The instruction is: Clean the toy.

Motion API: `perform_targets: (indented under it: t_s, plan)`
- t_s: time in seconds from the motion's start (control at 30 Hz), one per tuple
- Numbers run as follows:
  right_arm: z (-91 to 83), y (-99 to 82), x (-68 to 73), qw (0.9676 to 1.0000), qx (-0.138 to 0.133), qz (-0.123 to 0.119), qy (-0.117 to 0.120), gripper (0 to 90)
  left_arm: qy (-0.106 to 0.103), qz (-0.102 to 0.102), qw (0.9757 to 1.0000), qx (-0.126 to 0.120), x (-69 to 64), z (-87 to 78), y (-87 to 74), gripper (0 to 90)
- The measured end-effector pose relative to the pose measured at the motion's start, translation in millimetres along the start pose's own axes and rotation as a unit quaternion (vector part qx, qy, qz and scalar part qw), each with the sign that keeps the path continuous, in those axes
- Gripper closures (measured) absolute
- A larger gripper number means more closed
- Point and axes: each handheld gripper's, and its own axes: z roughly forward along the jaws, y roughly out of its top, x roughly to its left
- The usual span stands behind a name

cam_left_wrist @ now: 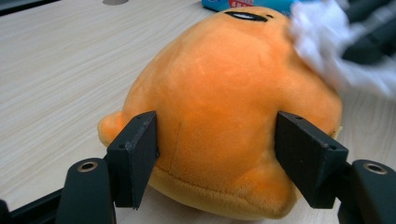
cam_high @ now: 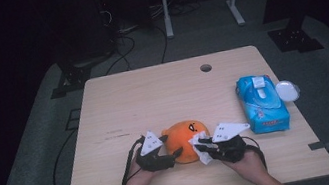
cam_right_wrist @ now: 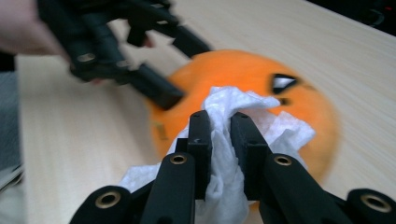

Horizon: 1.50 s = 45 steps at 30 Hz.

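Mid-wipe: left gripper (cam_left_wrist: 217, 154) jaws clamp the orange plush (cam_left_wrist: 229, 112), right gripper (cam_right_wrist: 219, 140) pinches a white wipe (cam_right_wrist: 243, 112) against its 3 o'clock side; most fur seemingly unwiped.

In the left gripper view the white wipe (cam_left_wrist: 334, 44) is smeared by blur and runs off the right edge, the blue wipes pack (cam_left_wrist: 247, 4) is cut by the top edge so its print cannot be read, and the orange plush toy (cam_left_wrist: 224, 116) hides the surface behind it. In the right gripper view the left tongs (cam_right_wrist: 159, 88) and the hand (cam_right_wrist: 23, 28) holding them are blurred and cropped at the top left, while the wipe covers part of the toy's face. In the high view the forearms leave the bottom edge, the pack's label is too small to read, and the room beyond the surface (cam_high: 152, 94) is too dark to make out.
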Motion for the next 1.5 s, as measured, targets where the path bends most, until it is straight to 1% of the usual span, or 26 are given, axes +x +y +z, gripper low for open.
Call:
perform_targets:
  t_s: [0.03, 0.07, 0.13, 0.2, 0.27, 0.3, 0.37, 0.4, 0.53, 0.57, 0.6, 0.67, 0.73, 0.8, 0.87, 0.93, 0.97, 1.0, 1.03, 1.1, 1.13, 1.2, 1.3, 1.37, 1.43, 1.5]
  plan:
    - [0.9, 0.5, 1.7, 0.9999, 0.003, -0.009, -0.004, 78.5, -0.001, -0.001, 1.0, -0.001, 0.6, 0.1, -0.2, 31.3]
    - [0.3, 0.7, -0.2, 0.9999, 0.004, -0.008, -0.005, 78.5, -0.001, -0.003, 1.0, -0.002, 1.3, 0.1, -0.4, 31.3]
    - [-3.8, -1.4, -13.9, 0.9998, -0.002, 0.013, -0.013, 78.5, -0.001, -0.006, 1.0, -0.003, 1.7, 0.1, -0.6, 31.3]
    - [-8.4, -6.8, -29.0, 0.9989, -0.003, 0.036, -0.03, 78.5, 0.0, -0.008, 1.0, -0.005, 2.8, 0.2, -0.9, 31.3]
    - [-11.5, -11.6, -37.7, 0.9978, -0.002, 0.052, -0.041, 78.5, -0.002, -0.008, 1.0, -0.004, 3.2, 0.4, -1.2, 31.3]
    - [-12.7, -13.3, -39.5, 0.9976, -0.003, 0.057, -0.04, 78.5, -0.002, -0.008, 1.0, -0.003, 3.3, 0.6, -1.2, 31.3]
    - [-12.8, -12.7, -35.1, 0.9977, -0.005, 0.059, -0.032, 78.5, 0.001, -0.008, 1.0, -0.001, 3.3, 1.1, -1.6, 31.3]
    - [-12.1, -10.8, -30.9, 0.9983, -0.008, 0.052, -0.024, 78.5, 0.001, -0.007, 1.0, 0.0, 3.9, 1.1, -1.9, 31.3]
    - [-5.9, -4.5, -14.0, 0.9987, -0.018, 0.04, 0.025, 78.4, 0.001, -0.012, 0.9999, -0.001, 5.1, 1.3, -3.0, 31.3]
    - [-3.7, -3.5, -12.1, 0.9992, -0.013, 0.029, 0.022, 78.5, 0.002, -0.011, 0.9999, -0.002, 4.7, 1.2, -2.9, 31.3]
    - [-3.4, -3.3, -13.2, 0.9994, -0.01, 0.029, 0.018, 78.5, 0.003, -0.011, 0.9999, -0.002, 4.6, 1.2, -2.9, 31.3]
    - [-5.0, -4.8, -21.5, 0.9991, -0.013, 0.04, 0.01, 78.5, 0.002, -0.013, 0.9999, -0.003, 4.6, 1.3, -3.1, 31.3]
    - [-7.9, -10.3, -35.5, 0.9982, -0.011, 0.058, -0.011, 78.5, 0.001, -0.015, 0.9999, -0.005, 4.7, 1.7, -2.9, 31.3]
    - [-9.5, -14.3, -42.5, 0.997, -0.011, 0.075, -0.017, 78.6, 0.0, -0.015, 0.9999, -0.007, 4.2, 2.4, -2.4, 31.3]
    - [-9.8, -13.5, -40.4, 0.9972, -0.011, 0.073, -0.015, 78.6, 0.0, -0.016, 0.9999, -0.005, 4.5, 2.6, -2.5, 31.2]
    - [-9.5, -7.2, -30.4, 0.9979, -0.019, 0.063, 0.002, 78.6, 0.0, -0.021, 0.9998, -0.007, 4.3, 3.0, -2.5, 31.1]
    - [-9.5, -7.2, -30.4, 0.9979, -0.019, 0.063, 0.002, 78.6, 0.0, -0.021, 0.9998, -0.007, 4.3, 3.0, -2.5, 31.1]
    - [-8.7, -3.8, -24.2, 0.9982, -0.023, 0.054, 0.014, 78.6, 0.0, -0.016, 0.9998, -0.008, 1.8, 3.6, -1.3, 31.1]
    - [-5.1, 2.9, -11.7, 0.9985, -0.024, 0.035, 0.034, 78.6, 0.003, -0.014, 0.9999, -0.009, 0.0, 4.1, -0.7, 31.0]
    - [-0.6, 6.9, -4.3, 0.9994, -0.015, 0.017, 0.027, 78.6, 0.005, -0.007, 0.9999, -0.008, -2.1, 3.8, 0.1, 30.8]
    - [1.2, 6.4, -5.4, 0.9995, -0.013, 0.018, 0.023, 78.6, -0.002, -0.005, 0.9999, -0.009, -1.8, 2.4, 0.6, 30.3]
    - [3.3, 0.8, -13.4, 0.9993, -0.007, 0.032, 0.019, 78.7, -0.021, -0.007, 0.9994, -0.026, 0.8, -3.5, 3.0, 27.4]
    - [0.6, -6.4, -26.5, 0.9984, -0.011, 0.053, 0.012, 78.7, -0.032, -0.035, 0.9976, -0.05, 7.1, -9.2, 4.6, 25.1]
    - [-1.9, -7.1, -32.0, 0.9983, -0.013, 0.057, 0.005, 78.7, -0.035, -0.047, 0.9971, -0.048, 11.0, -7.1, 2.9, 25.8]
    - [-1.4, -7.0, -32.9, 0.9981, -0.014, 0.059, 0.004, 78.7, -0.041, -0.053, 0.9968, -0.045, 10.7, -2.3, 1.4, 29.5]
    - [-0.2, -4.2, -27.2, 0.9986, -0.012, 0.05, 0.004, 78.6, -0.03, -0.042, 0.9982, -0.032, 5.5, 2.5, 1.0, 30.7]
